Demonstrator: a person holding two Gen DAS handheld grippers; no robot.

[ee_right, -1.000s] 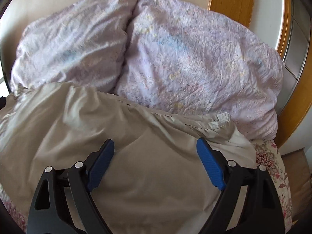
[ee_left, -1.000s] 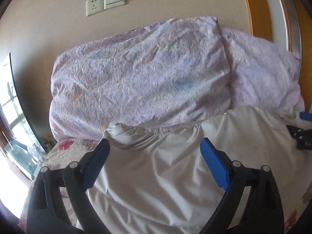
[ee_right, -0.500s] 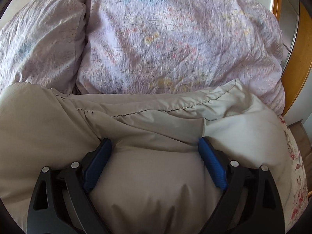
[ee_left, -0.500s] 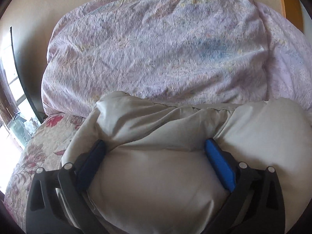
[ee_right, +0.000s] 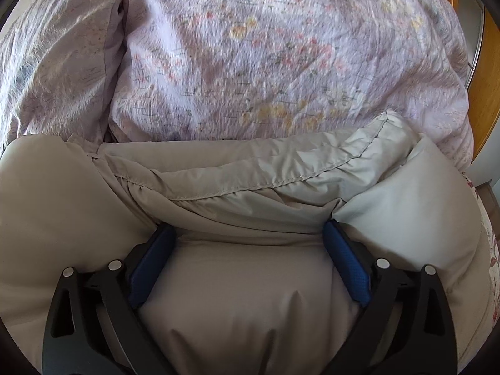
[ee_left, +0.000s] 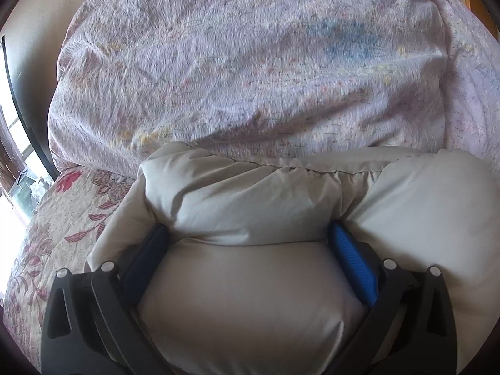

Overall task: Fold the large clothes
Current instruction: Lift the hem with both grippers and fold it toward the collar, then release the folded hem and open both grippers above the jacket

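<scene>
both grippers are sitting lower and closer to the pillows than a second ago, now pushed down into the puffy beige coat [ee_left: 250,297] instead of hovering over it. left gripper [ee_left: 250,237] is standing with its jaws spread wide, a fat bulge of the coat swelling up between the blue pads [ee_left: 353,268], which are touching the fabric on both sides but seemingly not squeezing it. right gripper [ee_right: 247,234] is still opening its jaws, with another bulge of the coat [ee_right: 243,297] filling the gap between them. the coat is lying across the floral sheet [ee_left: 53,218], its stitched hem [ee_right: 250,184] bunching just beside the lilac pillows [ee_right: 281,56]. the hem's corner is sticking up at the right, touching the pillow, though blur is making that contact hard to confirm. a wooden frame [ee_right: 484,93] is showing at the right edge.
</scene>
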